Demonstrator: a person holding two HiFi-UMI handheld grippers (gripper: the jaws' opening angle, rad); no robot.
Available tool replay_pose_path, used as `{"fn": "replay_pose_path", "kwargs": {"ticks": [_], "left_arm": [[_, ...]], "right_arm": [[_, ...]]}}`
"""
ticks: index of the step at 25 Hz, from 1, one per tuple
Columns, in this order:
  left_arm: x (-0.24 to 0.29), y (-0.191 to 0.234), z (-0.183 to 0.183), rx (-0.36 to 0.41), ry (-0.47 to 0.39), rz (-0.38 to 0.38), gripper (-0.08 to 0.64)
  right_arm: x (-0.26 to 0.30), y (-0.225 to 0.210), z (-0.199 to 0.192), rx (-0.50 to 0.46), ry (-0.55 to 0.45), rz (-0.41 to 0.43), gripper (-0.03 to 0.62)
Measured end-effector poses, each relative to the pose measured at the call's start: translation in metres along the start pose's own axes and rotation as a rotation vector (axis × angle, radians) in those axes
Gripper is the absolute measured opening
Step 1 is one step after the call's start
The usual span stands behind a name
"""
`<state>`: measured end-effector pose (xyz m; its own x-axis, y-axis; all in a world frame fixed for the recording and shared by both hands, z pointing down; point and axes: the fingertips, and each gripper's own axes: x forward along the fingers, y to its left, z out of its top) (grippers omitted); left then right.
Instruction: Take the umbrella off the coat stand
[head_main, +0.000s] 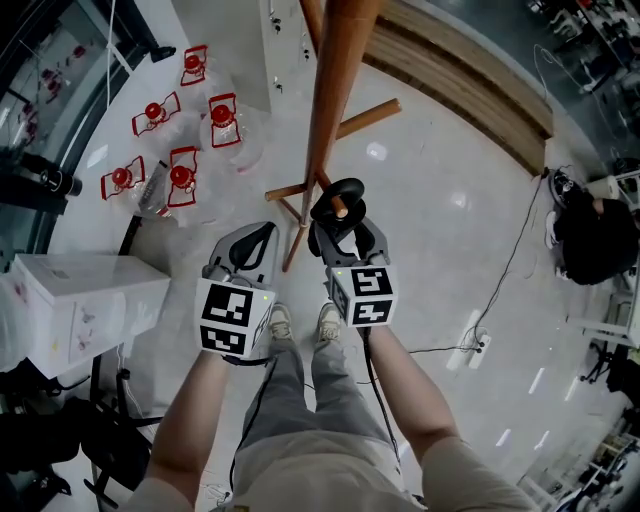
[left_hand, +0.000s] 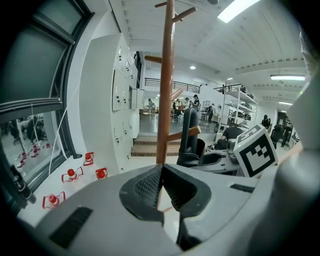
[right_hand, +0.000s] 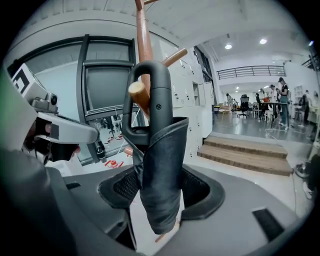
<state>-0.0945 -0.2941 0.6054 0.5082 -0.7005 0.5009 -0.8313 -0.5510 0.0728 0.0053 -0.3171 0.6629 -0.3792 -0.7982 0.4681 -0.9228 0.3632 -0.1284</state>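
Because the coat stand rises straight ahead of both grippers, everything hinges on how the umbrella hangs against it. The folded black umbrella hangs nearly upright. Its long axis runs from below the right gripper up past the jaws, so the bundle stands between the two pads. That gripper is clamped on the folded fabric, both pads pressing its sides, and it tips a little downward with the person's forearm stretched out behind it. The left gripper hangs just beside it on its left, a bit farther from the pole. Its jaws are pressed together on nothing, and the stand shows beyond them. The right hand is the nearer one, and the only one on the umbrella.

The umbrella's handle loop sits just above the right jaws and slightly ahead of them. It is hooked over a wooden peg that slants up and out from the pole, the peg's rounded tip poking through the loop toward the gripper. As I judge it, the loop must travel up and along the peg toward that tip, away from the pole, before the umbrella comes free; it is not yet off.
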Motion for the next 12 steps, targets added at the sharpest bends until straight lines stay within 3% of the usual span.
{"fn": "replay_pose_path", "kwargs": {"ticks": [12], "left_arm": [[-0.014,-0.018,0.031,0.008,-0.002,-0.021,0.009]], "right_arm": [[-0.054,-0.010,0.038,-0.090,0.005,-0.027,0.242]]}}
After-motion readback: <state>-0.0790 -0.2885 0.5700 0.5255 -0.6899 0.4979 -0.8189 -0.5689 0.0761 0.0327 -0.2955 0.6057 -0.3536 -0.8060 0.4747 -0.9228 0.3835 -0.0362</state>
